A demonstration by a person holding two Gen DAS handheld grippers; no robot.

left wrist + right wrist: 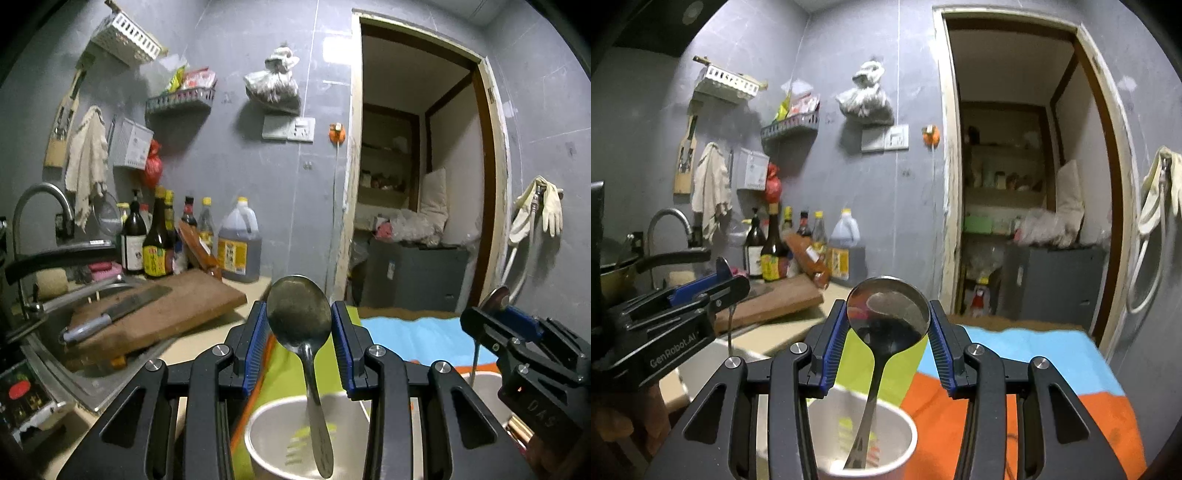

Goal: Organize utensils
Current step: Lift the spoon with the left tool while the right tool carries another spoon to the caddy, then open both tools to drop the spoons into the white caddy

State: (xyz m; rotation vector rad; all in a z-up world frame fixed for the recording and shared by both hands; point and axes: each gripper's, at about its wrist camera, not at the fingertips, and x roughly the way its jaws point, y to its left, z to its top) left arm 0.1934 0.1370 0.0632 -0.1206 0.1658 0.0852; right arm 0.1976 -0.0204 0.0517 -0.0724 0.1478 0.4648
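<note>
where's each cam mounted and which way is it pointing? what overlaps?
Left wrist: on the left hand-held gripper, looking along its fingers at a grey kitchen wall and doorway; its jaws pinch a spoon by the bowl, handle down in a white cup. The right hand-held gripper shows at right.
Right wrist: on the right hand-held gripper, same heading; its spoon hangs into a cup. The left hand-held gripper shows at left.
Shared: wall, doorway, sauce bottles, cutting board, colourful mat.

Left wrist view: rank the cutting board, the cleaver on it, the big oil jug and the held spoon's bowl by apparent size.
1. cutting board
2. cleaver
3. oil jug and spoon bowl: look alike; the spoon sits nearer the camera, so unranked.
</note>
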